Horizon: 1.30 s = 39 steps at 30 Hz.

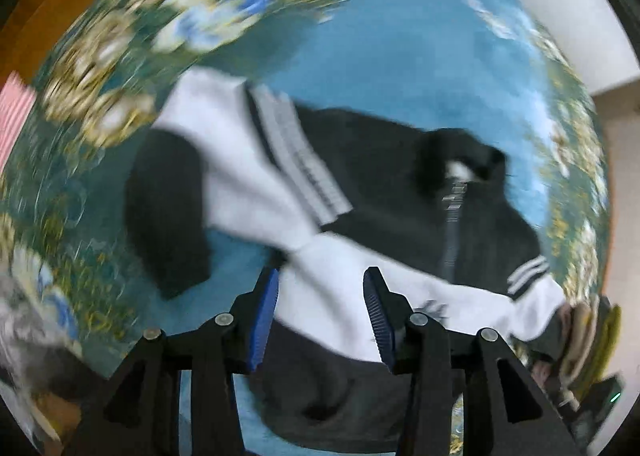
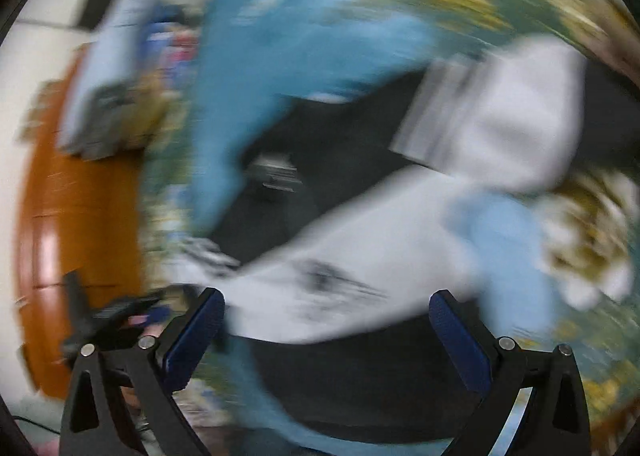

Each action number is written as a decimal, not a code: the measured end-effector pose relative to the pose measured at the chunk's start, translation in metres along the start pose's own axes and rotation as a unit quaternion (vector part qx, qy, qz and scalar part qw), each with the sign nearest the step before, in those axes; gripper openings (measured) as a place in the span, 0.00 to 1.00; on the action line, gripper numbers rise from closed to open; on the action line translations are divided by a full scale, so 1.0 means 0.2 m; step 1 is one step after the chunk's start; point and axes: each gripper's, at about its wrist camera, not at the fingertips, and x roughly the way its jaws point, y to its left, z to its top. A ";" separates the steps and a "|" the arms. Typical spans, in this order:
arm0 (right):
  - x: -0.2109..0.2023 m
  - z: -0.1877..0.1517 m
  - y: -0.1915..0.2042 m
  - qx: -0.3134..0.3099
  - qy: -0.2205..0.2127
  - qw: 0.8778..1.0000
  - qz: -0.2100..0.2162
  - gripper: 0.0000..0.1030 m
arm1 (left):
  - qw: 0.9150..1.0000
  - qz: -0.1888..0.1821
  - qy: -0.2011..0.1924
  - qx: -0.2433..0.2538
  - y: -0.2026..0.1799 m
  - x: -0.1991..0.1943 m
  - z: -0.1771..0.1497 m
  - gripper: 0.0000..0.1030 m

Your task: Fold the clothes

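Left wrist only: jacket (image 1: 360,183) zipper (image 1: 451,232), seemingly.

Matt cloth jacket (image 1: 360,159) on soft bedspread (image 1: 400,55); glossy wood floor (image 2: 80,215)

A black-and-white zip-up jacket (image 1: 360,175) lies rumpled on blue cloth.

Open blue cloth (image 1: 400,67) seen beyond jacket (image 1: 360,183): free room there. Bare blue patch left of black sleeve (image 1: 168,207), just ahead of left tongs (image 1: 324,320). Path straight ahead of both tongs blocked by jacket. Clutter (image 1: 580,340) crowded at right edge. Right tongs (image 2: 326,340) spread wide over white panel; stacked items (image 2: 116,95) seen far left, blurred.
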 end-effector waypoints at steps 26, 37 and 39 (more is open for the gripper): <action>0.32 -0.31 -0.49 0.045 0.135 0.987 -0.069 0.05 | 0.994 0.037 0.083 -0.054 0.20 0.33 -0.25 0.44; 0.14 -0.26 -0.66 0.097 0.114 0.978 -0.142 0.05 | 0.995 0.069 0.029 -0.070 0.34 0.25 -0.01 0.44; 0.14 -0.24 -0.62 0.086 0.113 0.978 -0.155 0.06 | 0.994 0.105 0.013 -0.034 0.34 0.24 0.05 0.44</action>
